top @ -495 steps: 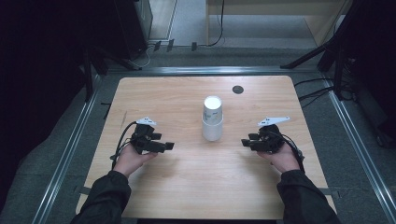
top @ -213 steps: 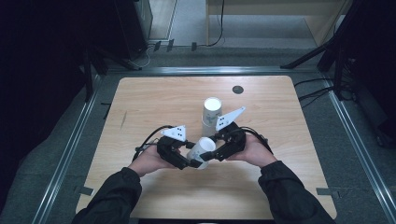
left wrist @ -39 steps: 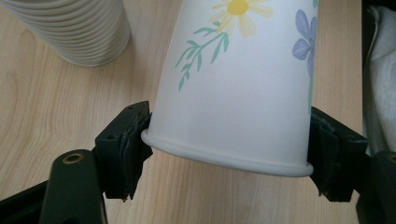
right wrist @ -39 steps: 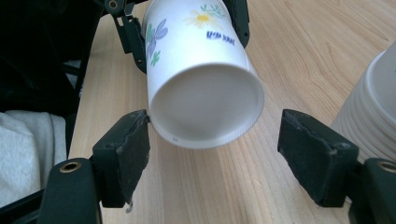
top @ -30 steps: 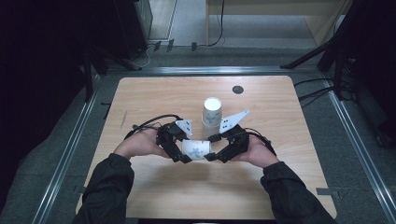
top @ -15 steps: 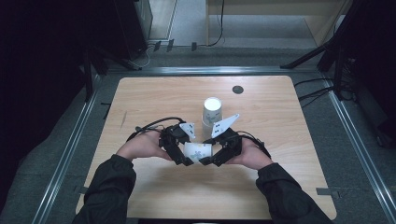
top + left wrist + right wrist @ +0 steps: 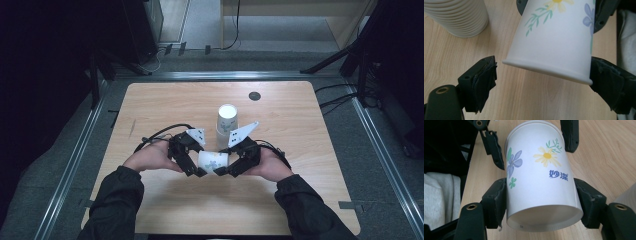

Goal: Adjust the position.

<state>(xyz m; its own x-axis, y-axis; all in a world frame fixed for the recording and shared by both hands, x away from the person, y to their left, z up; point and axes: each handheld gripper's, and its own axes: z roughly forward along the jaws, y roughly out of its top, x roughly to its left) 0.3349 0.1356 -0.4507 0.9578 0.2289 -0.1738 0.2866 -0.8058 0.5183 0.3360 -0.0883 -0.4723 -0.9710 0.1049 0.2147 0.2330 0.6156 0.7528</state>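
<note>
Left gripper (image 7: pixel 196 169) at 9 o'clock of paper cup (image 7: pixel 212 161): jaws had just been opening, stood wide, gap at one pad, cup rim end between them, so handoff release. Cup lay sideways at table (image 7: pixel 310 150) centre-front, clear of cup stack (image 7: pixel 226 120) at 12 o'clock. Right gripper (image 7: pixel 226 170) at 3 o'clock: jaws had just been closing, pads clamped cup base end, taking over the hold.

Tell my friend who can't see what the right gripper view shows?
A white paper cup with painted flowers is clamped near its base by the right hand-held gripper, one black jaw on each side. Farther off, the left hand-held gripper has just opened, its jaws beside the cup's rim. Underneath is a wooden table.
</note>
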